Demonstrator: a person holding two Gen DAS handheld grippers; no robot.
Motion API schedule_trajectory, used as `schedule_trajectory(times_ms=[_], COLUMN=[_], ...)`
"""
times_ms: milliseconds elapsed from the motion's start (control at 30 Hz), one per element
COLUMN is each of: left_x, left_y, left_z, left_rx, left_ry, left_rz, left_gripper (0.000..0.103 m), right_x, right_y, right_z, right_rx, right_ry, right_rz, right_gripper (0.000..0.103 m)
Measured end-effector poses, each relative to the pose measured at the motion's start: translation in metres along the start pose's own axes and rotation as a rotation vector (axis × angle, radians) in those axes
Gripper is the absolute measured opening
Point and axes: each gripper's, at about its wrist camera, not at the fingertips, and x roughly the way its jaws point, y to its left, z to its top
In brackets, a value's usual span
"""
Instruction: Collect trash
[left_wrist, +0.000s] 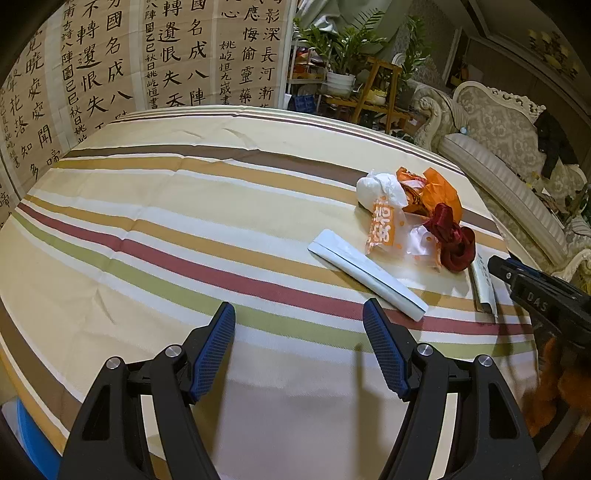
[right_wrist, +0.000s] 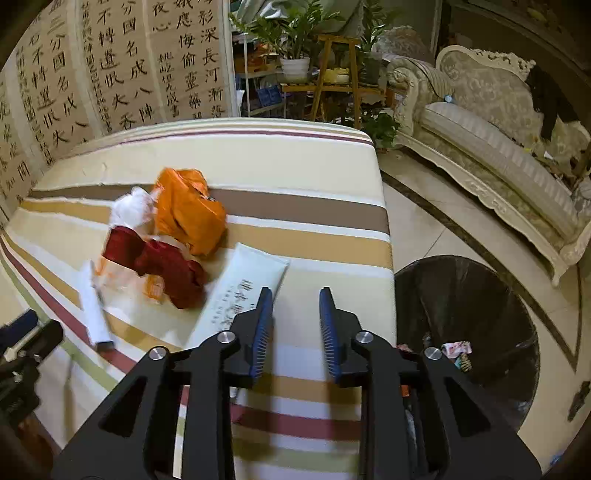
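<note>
A pile of trash lies on the striped tablecloth (left_wrist: 147, 221): a crumpled white paper (left_wrist: 376, 188), an orange bag (left_wrist: 439, 188), a dark red ribbon (left_wrist: 452, 236) and an orange-printed clear wrapper (left_wrist: 384, 225). A long white packet (left_wrist: 365, 273) lies in front of the pile. My left gripper (left_wrist: 299, 306) stands open over bare cloth, left of the packet, with nothing between its fingers. My right gripper (right_wrist: 295, 291) is open and empty above the table's right end. A white tube with printed characters (right_wrist: 240, 288) lies just left of its left finger. The orange bag (right_wrist: 188, 210) and red ribbon (right_wrist: 166, 266) lie beyond.
A bin lined with a black bag (right_wrist: 461, 314) stands on the tiled floor right of the table, with some scraps inside. A cream sofa (right_wrist: 498, 147) lies further right. Calligraphy panels (left_wrist: 110, 74) and potted plants (right_wrist: 295, 44) stand behind the table.
</note>
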Motion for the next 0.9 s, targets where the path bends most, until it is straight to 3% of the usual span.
schedule_trajectory(times_ms=[200, 400, 633, 900], left_x=[0.001, 0.001, 0.002, 0.004], left_y=[0.001, 0.001, 0.0, -0.016], left_z=[0.0, 0.001, 0.003, 0.008], left_rx=[-0.006, -0.005, 0.007, 0.034], left_ry=[0.0, -0.001, -0.003, 0.0], left_rz=[-0.003, -0.001, 0.004, 0.016], left_gripper=[0.07, 0.07, 0.07, 0.07], right_x=[-0.012, -0.002, -0.005, -0.013], right_y=[0.02, 0.032, 0.026, 0.013], right_z=[-0.002, -0.009, -0.014, -0.017], right_rx=[-0.003, -0.029, -0.042, -0.024], right_ry=[-0.02, 0.021, 0.019, -0.007], right_rz=[0.055, 0.054, 0.037, 0.056], right_gripper=[0.047, 0.048, 0.029, 0.025])
